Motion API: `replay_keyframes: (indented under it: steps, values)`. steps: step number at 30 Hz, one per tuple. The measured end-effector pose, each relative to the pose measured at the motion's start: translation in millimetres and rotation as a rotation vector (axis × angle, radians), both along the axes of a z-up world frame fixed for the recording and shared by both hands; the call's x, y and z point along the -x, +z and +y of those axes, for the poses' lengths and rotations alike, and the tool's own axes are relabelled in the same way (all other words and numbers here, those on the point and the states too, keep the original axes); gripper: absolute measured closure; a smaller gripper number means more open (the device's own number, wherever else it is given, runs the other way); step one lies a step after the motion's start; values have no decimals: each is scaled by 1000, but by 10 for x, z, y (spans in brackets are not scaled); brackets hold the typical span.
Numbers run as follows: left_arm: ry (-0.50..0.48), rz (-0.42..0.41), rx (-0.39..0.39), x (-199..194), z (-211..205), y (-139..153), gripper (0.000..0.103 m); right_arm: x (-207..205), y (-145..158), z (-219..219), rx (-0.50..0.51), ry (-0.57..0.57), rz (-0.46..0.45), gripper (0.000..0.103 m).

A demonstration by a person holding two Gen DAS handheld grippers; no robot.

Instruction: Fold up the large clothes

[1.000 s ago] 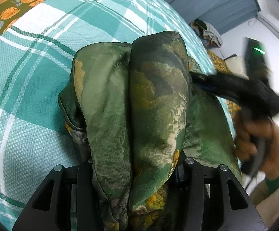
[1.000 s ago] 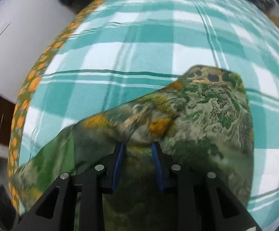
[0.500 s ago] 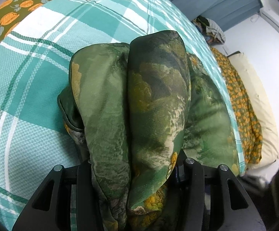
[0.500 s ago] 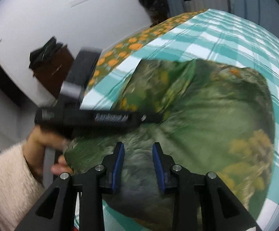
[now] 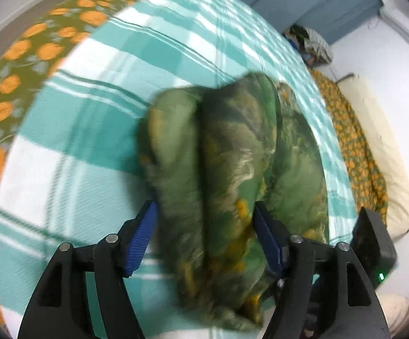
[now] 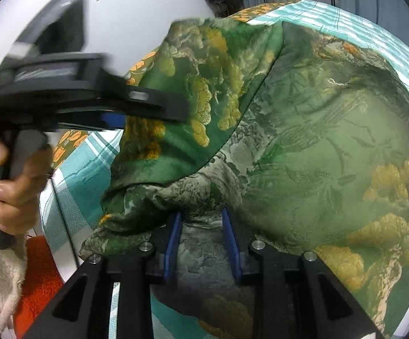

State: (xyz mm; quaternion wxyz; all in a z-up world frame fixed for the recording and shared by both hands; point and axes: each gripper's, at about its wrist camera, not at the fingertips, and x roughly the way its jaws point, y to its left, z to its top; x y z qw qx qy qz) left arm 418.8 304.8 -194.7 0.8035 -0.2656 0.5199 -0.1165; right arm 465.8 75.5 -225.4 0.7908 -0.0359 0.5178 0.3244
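Note:
A green garment (image 5: 232,152) with yellow flower patterns lies bunched on the teal plaid bedspread (image 5: 91,113). Two thick folds of it run between the blue pads (image 5: 145,231) of my left gripper (image 5: 204,226). That gripper's jaws are opening and the pads stand off the cloth, which is blurred. In the right wrist view the garment (image 6: 331,147) spreads wide, and a raised flap hangs by the left gripper (image 6: 162,107), held by a hand (image 6: 15,175). My right gripper (image 6: 201,226) has its narrow jaws shut on a gathered edge of the garment.
An olive sheet with orange flowers (image 5: 21,50) borders the bedspread. A cream pillow (image 5: 385,169) lies at the right edge, and a heap of clothes (image 5: 314,42) sits beyond it. A black housing with a green light (image 5: 374,251) shows at lower right. Something red (image 6: 40,268) lies below the bed.
My left gripper's jaws have spread apart and it has lifted back, freeing the folds it pinched. My right gripper has swung across the garment to its edge, beside the left gripper.

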Motion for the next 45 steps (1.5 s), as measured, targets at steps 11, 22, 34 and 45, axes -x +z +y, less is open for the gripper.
replay_keyframes:
  steps: [11, 22, 34, 45]
  values:
    - [71, 11, 252, 122, 196, -449, 23, 291, 11, 87, 13, -9, -31, 73]
    - [28, -22, 401, 223, 147, -557, 20, 289, 15, 118, 19, -1, -41, 73]
    - [-97, 133, 43, -405, -568, -595, 21, 338, -20, 126, 31, 3, -62, 73]
    - [-105, 119, 15, -385, -553, -544, 23, 512, 232, 149, 86, -18, -116, 71]
